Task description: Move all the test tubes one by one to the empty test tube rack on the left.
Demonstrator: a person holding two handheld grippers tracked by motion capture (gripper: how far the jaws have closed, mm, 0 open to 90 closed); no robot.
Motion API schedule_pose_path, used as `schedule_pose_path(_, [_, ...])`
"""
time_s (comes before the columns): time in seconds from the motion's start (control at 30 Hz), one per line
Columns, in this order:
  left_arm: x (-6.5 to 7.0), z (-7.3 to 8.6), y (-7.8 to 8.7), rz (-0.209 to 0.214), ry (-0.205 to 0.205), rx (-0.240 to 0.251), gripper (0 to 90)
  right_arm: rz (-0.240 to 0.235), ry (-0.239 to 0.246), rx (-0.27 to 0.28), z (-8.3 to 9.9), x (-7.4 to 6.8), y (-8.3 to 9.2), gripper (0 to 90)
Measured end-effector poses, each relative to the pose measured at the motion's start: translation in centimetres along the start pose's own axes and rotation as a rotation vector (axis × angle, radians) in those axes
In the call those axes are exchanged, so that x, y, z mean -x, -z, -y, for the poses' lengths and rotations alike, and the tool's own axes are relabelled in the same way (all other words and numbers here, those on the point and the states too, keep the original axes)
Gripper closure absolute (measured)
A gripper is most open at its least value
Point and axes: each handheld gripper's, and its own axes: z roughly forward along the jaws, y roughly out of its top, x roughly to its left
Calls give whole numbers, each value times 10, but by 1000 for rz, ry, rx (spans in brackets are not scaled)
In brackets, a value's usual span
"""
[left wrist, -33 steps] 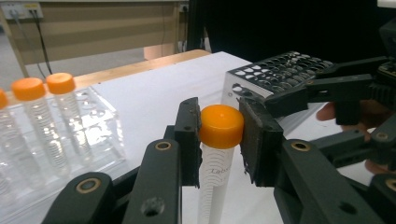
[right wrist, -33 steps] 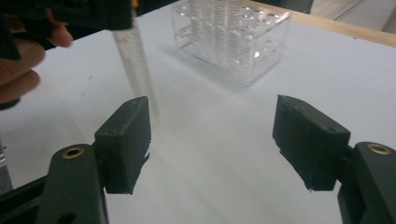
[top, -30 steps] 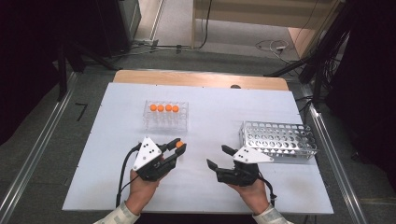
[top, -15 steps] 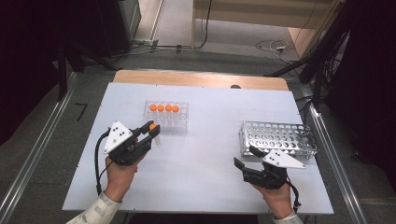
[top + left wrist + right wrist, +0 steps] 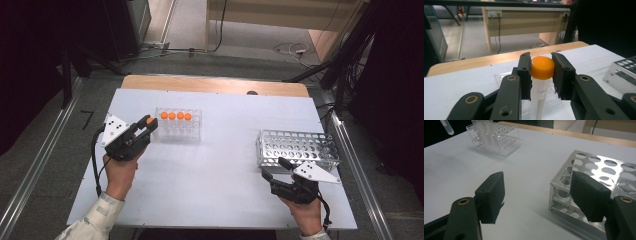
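Orange-capped tube (image 5: pixel 149 121) sits clamped in the left tool (image 5: pixel 143 126) beside the clear rack (image 5: pixel 178 131), which holds four more orange-capped tubes (image 5: pixel 174 116); the metal rack (image 5: pixel 298 147) stands on the tabletop (image 5: pixel 220 175). Left gripper view: jaws pinch the cap (image 5: pixel 542 67). Right gripper view: right tool (image 5: pixel 537 195) jaws apart beside the metal rack's (image 5: pixel 599 170) holes.
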Motion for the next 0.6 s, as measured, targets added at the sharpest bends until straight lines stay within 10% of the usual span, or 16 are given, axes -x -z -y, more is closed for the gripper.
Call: schedule_pose_path(0.6, [-22,-18,-41,-82,5,3,703,3,-1,2,1,1,0,268])
